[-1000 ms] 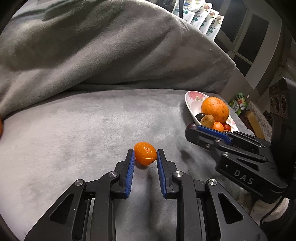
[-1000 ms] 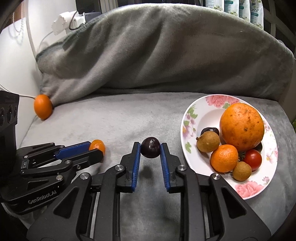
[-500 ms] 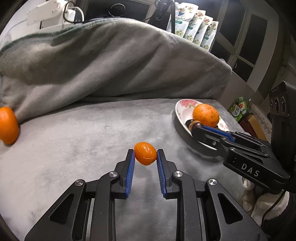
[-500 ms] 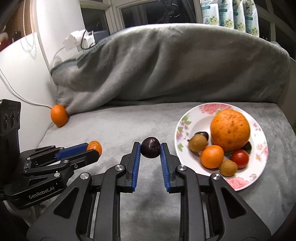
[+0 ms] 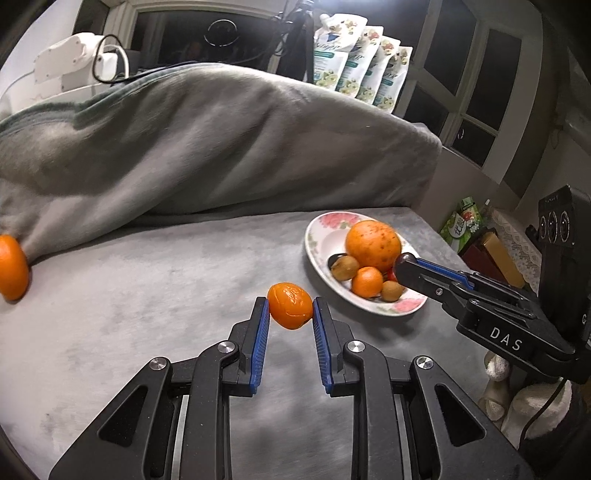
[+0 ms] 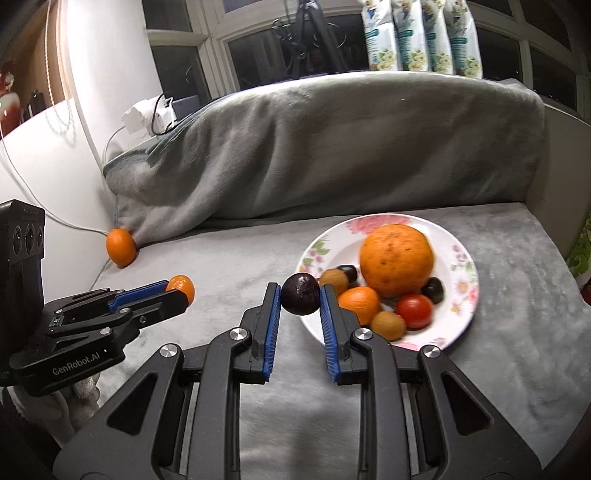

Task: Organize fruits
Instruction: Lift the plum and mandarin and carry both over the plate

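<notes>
Both tools loaded, clear of the grey blanket.
Left tool [image 5: 290, 308] clamps a small orange [image 5: 290, 305]; right tool [image 6: 300, 300] clamps a dark plum [image 6: 300, 298], floral plate [image 6: 463, 295] just beyond, right.

A grey blanket [image 6: 332, 155] drapes the couch back in front of me and spreads over the seat, filling mid-frame. Behind it, across the top, dark window panes [image 6: 258, 55] in white frames show night outside. Flowered pouches [image 6: 417, 35] line the sill at upper right. A white wall [image 6: 96, 92] with a power strip [image 6: 147, 114] stands upper left.
</notes>
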